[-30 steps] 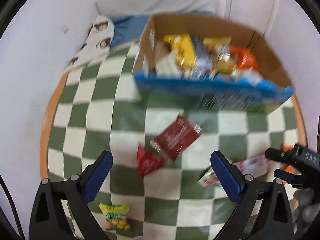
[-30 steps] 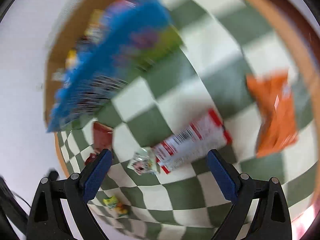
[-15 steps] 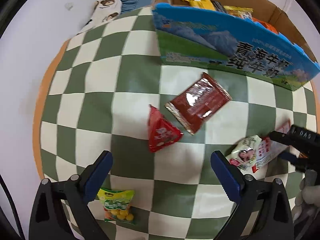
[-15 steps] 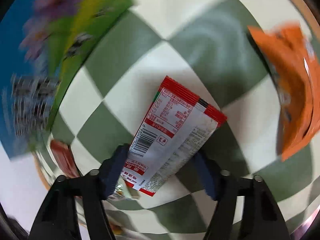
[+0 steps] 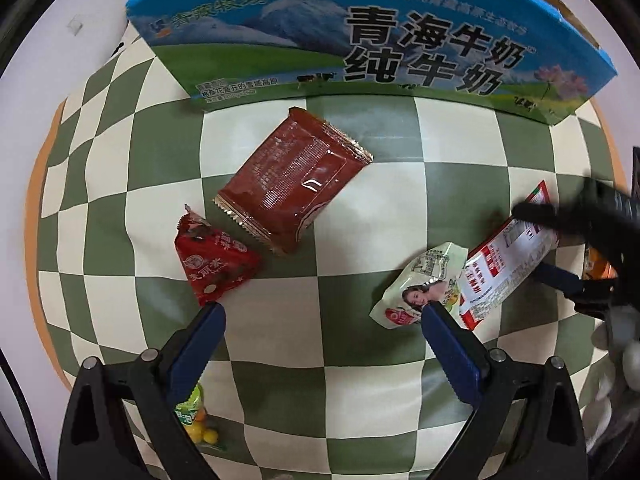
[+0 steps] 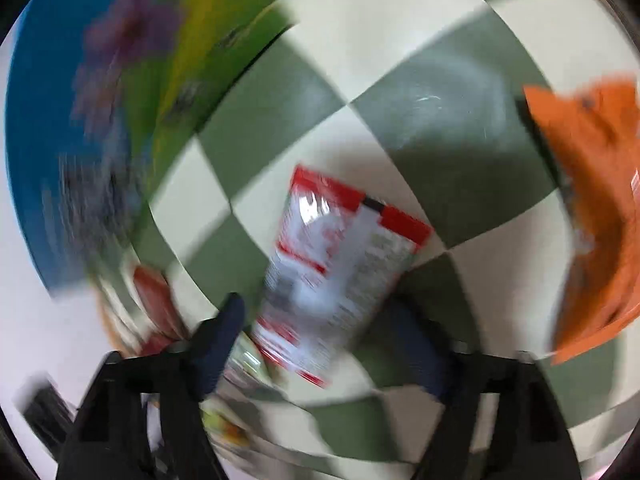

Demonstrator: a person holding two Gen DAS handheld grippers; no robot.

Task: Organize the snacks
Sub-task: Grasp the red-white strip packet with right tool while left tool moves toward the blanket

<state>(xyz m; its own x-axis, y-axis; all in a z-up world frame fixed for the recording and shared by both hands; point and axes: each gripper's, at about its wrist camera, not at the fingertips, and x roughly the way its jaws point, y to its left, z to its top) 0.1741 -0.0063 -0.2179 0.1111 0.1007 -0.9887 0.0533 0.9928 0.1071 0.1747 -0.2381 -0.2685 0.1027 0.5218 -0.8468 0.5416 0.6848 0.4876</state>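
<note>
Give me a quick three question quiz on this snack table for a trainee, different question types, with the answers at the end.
1. True or false: the left hand-held gripper is open and holds nothing.
2. Multiple choice: which packet sits between the fingers of the right hand-held gripper? A) the dark red packet B) the red and white packet C) the orange bag
3. Fill in: the triangular red packet lies on the ___ tablecloth, not in the box.

Key: 1 true; 2 B; 3 checkered.
</note>
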